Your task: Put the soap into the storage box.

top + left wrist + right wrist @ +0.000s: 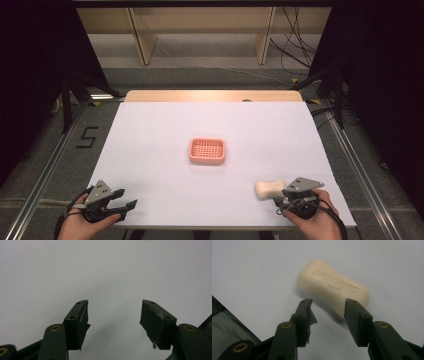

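On the white tabletop (150,150), near its middle, sits a pink soap dish (207,151) with a grid of small holes in its bottom. It is empty. Closer to the person, at the right side, a cream bar of soap (269,189) lies flat on the white surface, well apart from the dish.

The right hand-held gripper (282,196) is just beside the soap, and the right hand (312,222) holds it near the front edge. In the right gripper view the jaws are spread apart with a clear gap between them, and the bar of soap (333,287) lies just ahead of the tips. One tip looks very close to the edge of the soap, but I cannot tell if it touches. The soap has raised letters on its top face.

At the left front corner, the left hand (85,225) holds the left hand-held gripper (125,198) low over the tabletop. Its jaws are wide open, and between them in the left gripper view there is bare white surface (112,277).
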The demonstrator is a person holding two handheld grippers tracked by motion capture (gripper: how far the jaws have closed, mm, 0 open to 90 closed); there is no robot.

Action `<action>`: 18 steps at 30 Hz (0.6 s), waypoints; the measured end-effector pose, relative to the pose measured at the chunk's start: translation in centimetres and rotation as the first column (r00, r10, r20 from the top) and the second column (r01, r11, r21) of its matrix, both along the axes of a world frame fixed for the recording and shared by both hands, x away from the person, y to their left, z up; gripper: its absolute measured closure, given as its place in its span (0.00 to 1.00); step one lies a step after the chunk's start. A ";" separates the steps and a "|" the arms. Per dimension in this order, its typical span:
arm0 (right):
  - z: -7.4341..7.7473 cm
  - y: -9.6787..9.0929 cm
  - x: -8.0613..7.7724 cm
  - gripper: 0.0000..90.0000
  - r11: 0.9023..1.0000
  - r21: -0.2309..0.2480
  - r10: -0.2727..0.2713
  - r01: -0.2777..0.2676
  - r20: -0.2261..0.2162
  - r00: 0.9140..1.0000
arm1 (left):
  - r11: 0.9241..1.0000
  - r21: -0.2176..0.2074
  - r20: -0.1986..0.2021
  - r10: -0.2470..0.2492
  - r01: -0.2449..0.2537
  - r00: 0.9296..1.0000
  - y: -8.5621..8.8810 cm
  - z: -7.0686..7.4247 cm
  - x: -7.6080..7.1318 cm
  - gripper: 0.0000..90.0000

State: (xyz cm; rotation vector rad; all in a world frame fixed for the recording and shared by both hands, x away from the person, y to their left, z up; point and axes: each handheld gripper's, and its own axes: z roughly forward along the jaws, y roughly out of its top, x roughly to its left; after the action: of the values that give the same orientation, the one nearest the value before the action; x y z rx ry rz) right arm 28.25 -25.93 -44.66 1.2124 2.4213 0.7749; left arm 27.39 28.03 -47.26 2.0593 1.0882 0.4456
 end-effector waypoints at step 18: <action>2.8 -0.8 4.4 0.39 0.854 -0.382 0.299 -0.353 -0.193 0.934 | 1.000 0.006 0.011 -0.013 0.013 1.000 -0.1 0.0 0.0 0.43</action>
State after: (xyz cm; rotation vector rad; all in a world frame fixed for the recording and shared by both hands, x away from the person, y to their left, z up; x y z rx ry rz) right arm 32.68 -26.76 -41.82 0.7135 2.7503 0.2401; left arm 27.40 27.96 -47.27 2.0650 1.0674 0.4538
